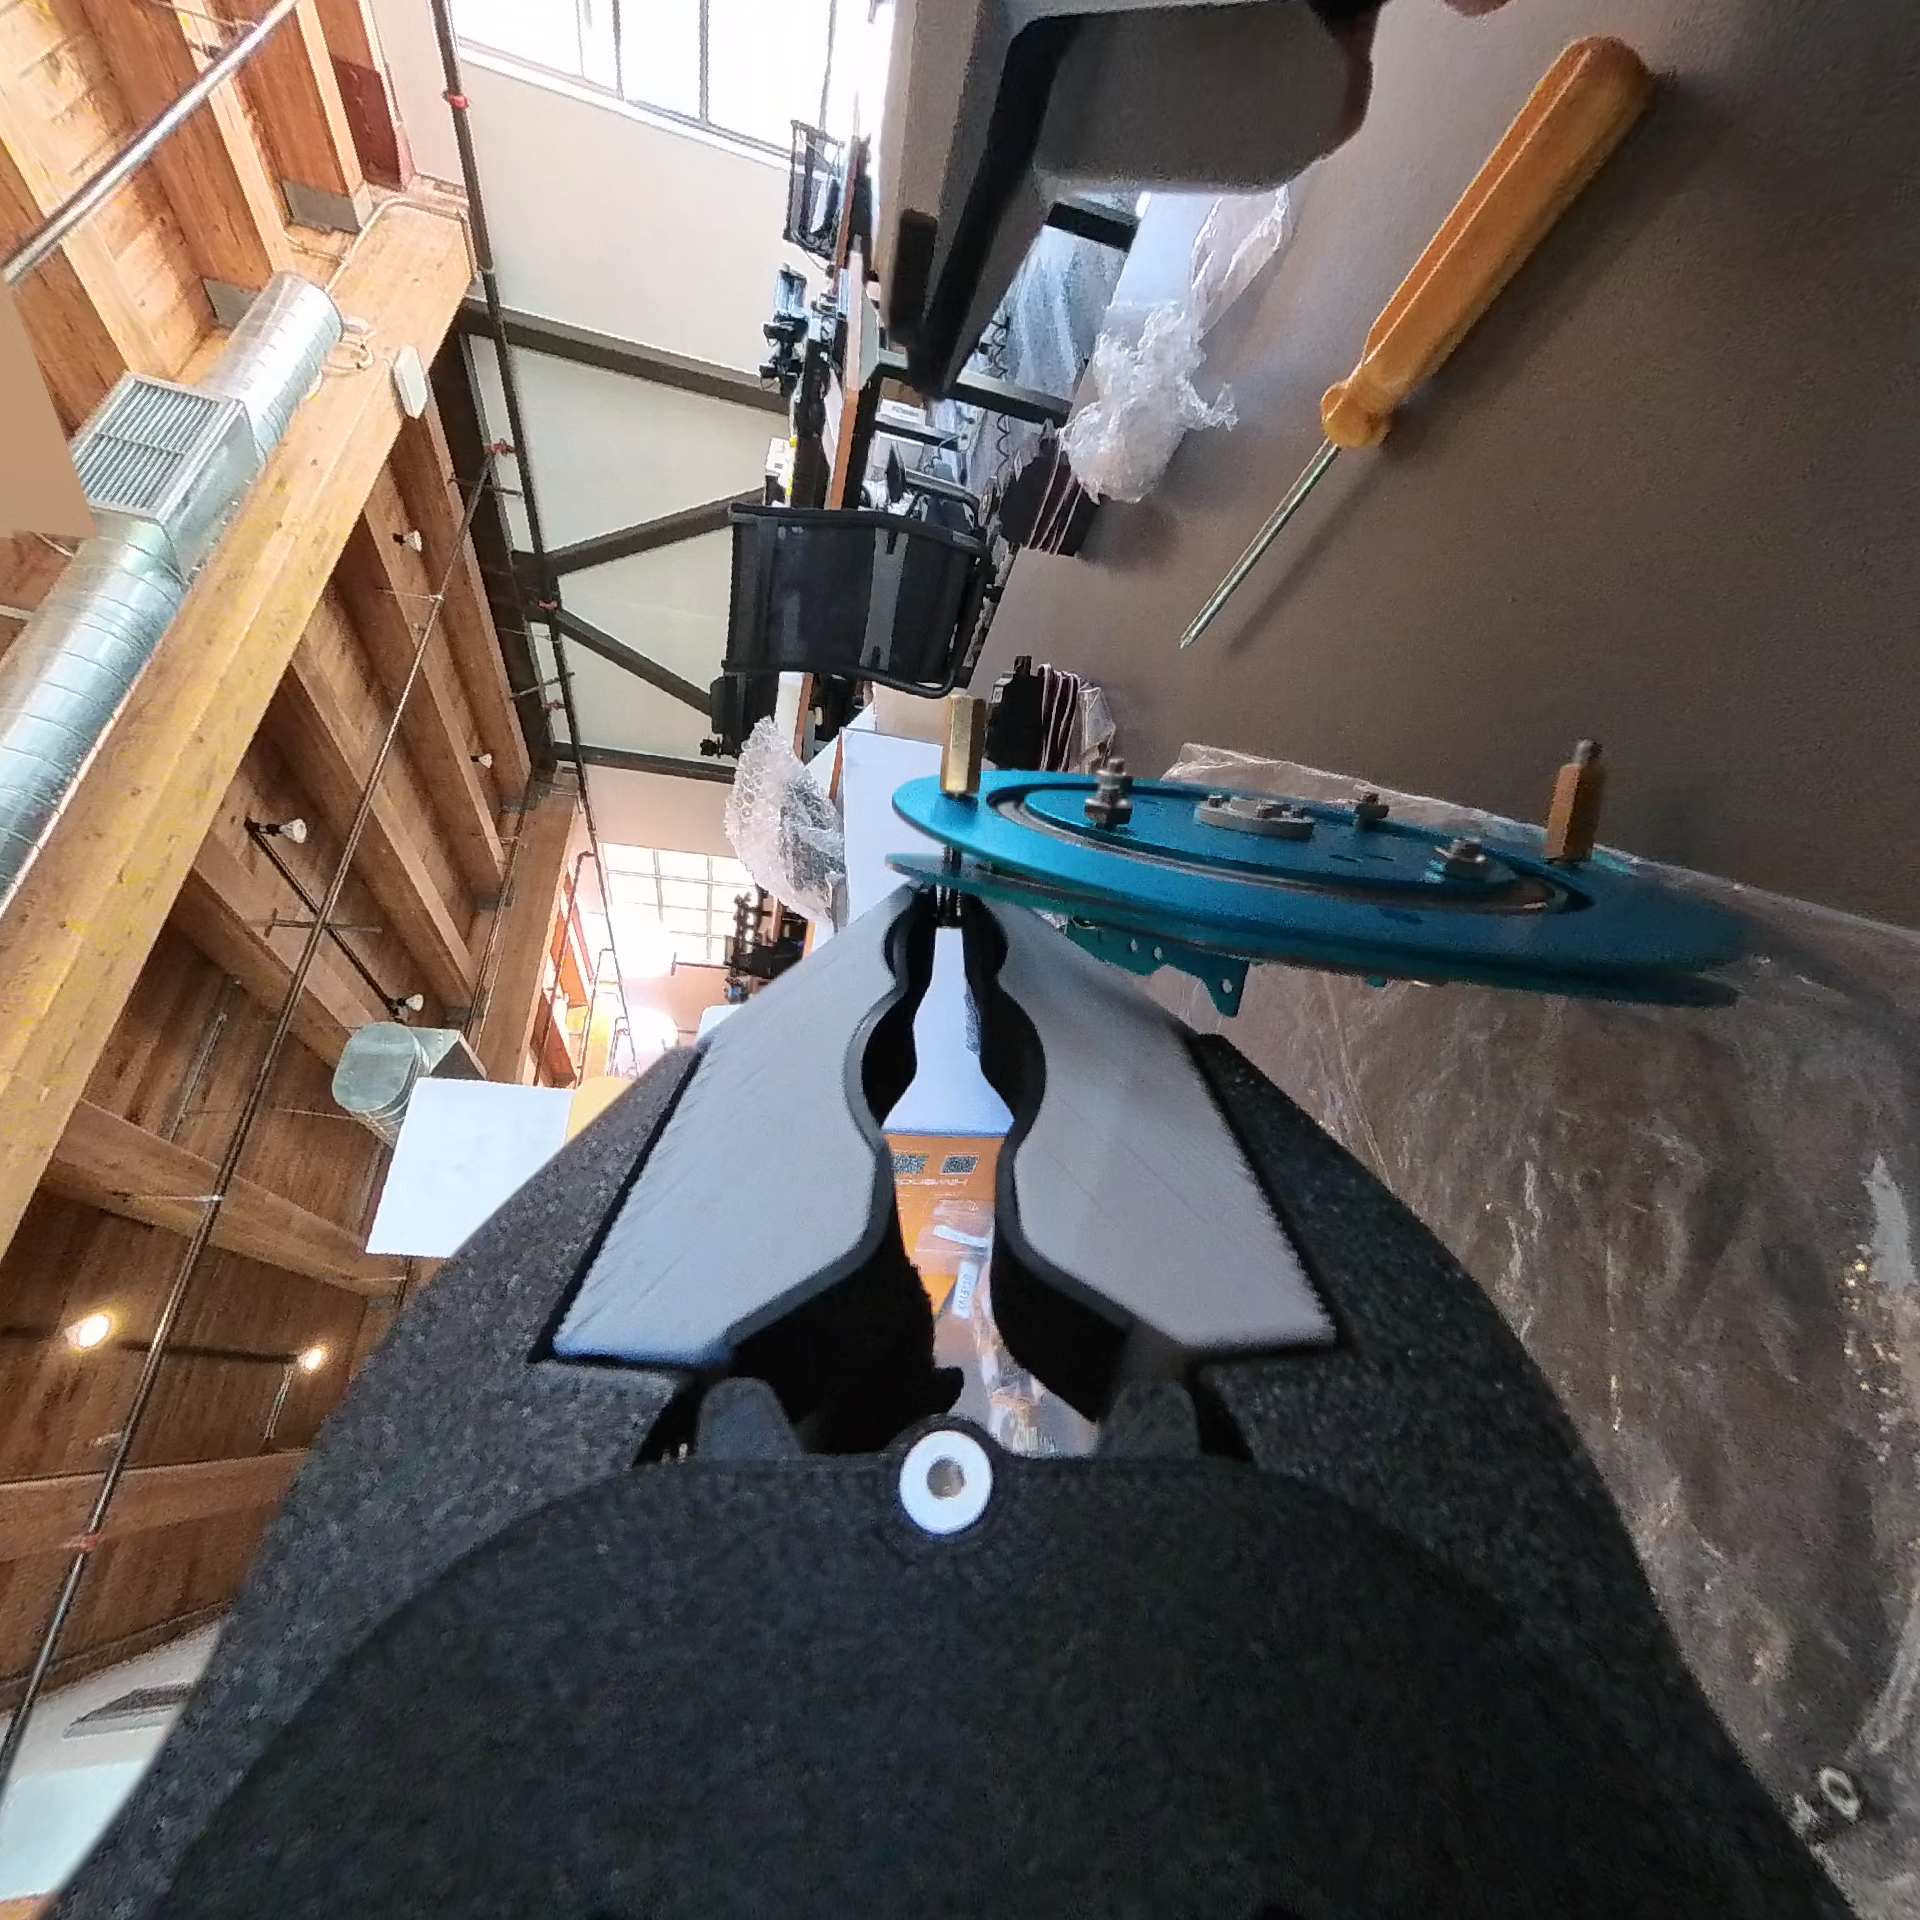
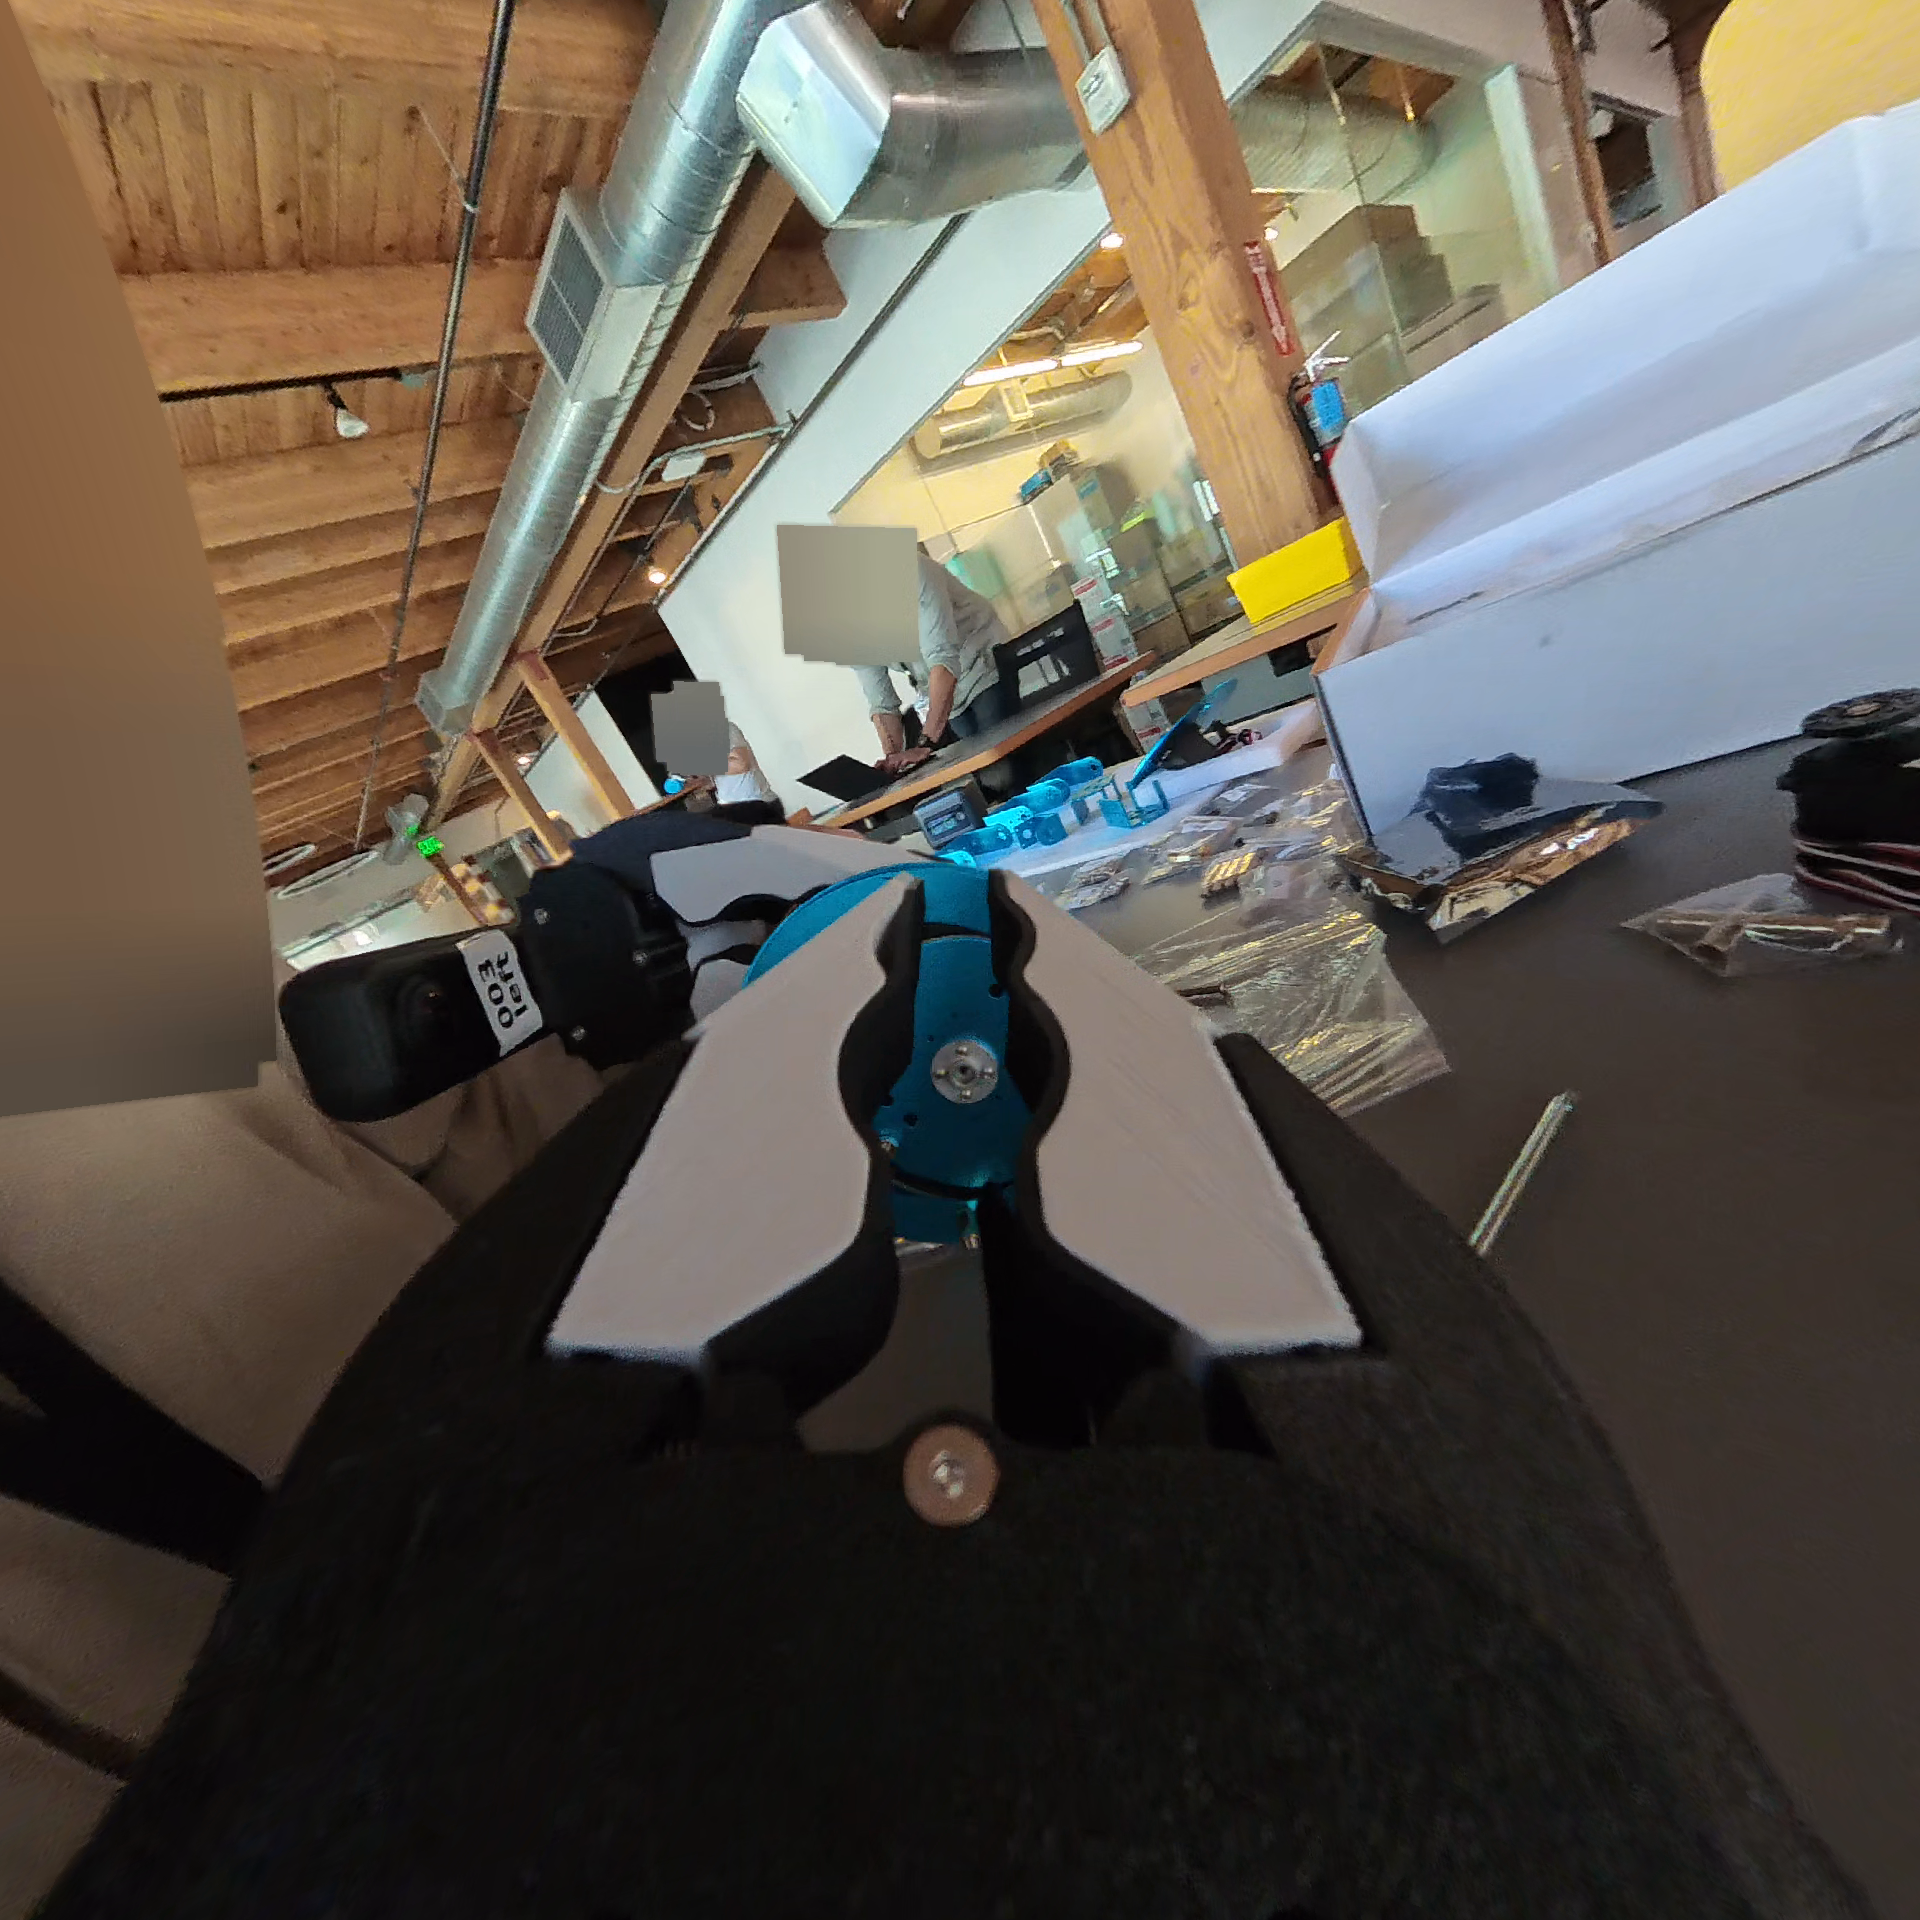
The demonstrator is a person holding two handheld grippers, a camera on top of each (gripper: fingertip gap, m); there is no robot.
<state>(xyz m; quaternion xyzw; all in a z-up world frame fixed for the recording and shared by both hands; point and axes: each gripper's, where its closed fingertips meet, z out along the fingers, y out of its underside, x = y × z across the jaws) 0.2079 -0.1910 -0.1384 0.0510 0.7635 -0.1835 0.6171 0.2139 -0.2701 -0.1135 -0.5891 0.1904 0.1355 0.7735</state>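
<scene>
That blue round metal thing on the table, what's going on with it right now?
A person holds a claw in each hand, both on the blue disc assembly. The left claw pinches its rim, nearly shut. The right claw is closed around the assembly from the other side. The assembly is tilted over clear plastic wrap on the dark table. A wooden-handled screwdriver lies nearby, untouched.

disc assembly on plastic sheet on table | screwdriver beside | white boxes behind, across table
</scene>
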